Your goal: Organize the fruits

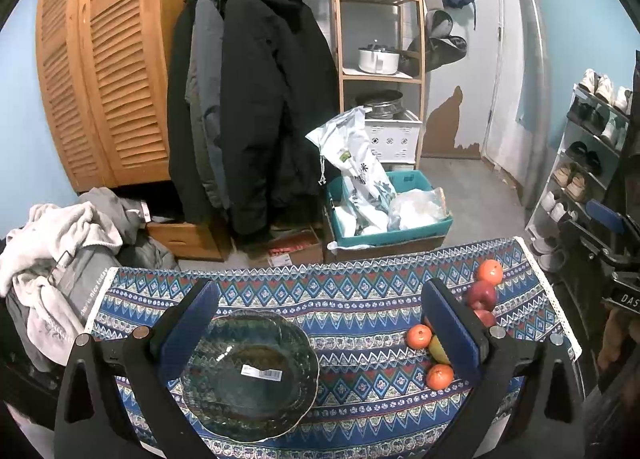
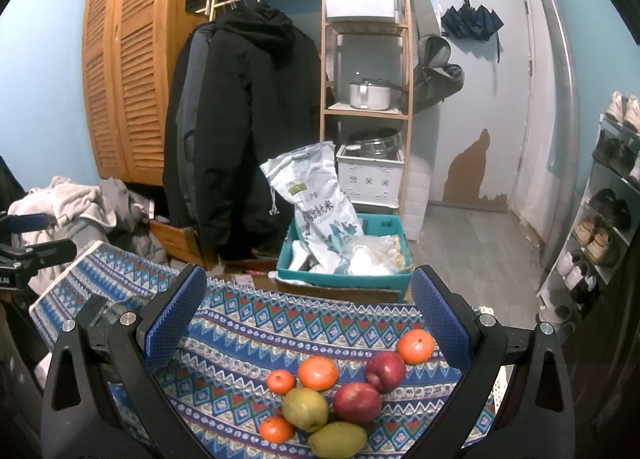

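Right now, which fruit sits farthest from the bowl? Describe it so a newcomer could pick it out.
Start at the patterned tablecloth; the green glass bowl sits toward its left, the fruit cluster toward its right. At the cluster's far right corner lies one orange, just beyond a red apple. It is the only orange on the apples' far side, apart from the other three.

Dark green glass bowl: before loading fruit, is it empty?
Empty: the dark green glass bowl shows only a barcode sticker inside; no fruit.
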Tool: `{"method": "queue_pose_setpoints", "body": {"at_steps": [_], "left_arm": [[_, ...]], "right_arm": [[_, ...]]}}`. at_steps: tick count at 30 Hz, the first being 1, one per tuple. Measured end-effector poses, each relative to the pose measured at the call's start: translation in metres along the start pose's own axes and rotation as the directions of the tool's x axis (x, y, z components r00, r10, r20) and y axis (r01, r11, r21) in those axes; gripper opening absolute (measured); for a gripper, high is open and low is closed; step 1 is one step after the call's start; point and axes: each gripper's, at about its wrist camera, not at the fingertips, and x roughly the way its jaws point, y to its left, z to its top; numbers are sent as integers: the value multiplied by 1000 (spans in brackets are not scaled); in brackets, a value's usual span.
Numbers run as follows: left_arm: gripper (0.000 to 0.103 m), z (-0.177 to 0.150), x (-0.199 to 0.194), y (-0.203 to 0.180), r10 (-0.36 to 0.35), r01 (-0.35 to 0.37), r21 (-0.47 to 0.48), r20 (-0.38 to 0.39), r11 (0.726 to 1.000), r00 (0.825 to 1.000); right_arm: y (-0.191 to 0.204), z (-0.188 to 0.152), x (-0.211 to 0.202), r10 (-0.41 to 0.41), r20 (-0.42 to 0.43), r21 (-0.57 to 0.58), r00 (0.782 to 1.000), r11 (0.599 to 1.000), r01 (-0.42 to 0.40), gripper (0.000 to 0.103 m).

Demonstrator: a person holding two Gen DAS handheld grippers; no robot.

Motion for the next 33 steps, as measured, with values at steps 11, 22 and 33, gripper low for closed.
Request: {"method": "queue_pose_setpoints", "body": {"at_steps": [11,22,33], "left_arm": [[102,-1,-1,1,-3,3,-3,1,1000,1000],[102,-1,-1,2,-3,3,-1,-1,1000,1000],[102,-1,-1,2,-5,5,-1,0,1000,1000]], "right_arm": [[0,-2,0,3,0,-4,1000,1000,-3,100],[4,-1,-2,11,6,-9,1000,1000,-11,100],[-4,2,-4,6,20,0,1000,1000,-6,100]]}}
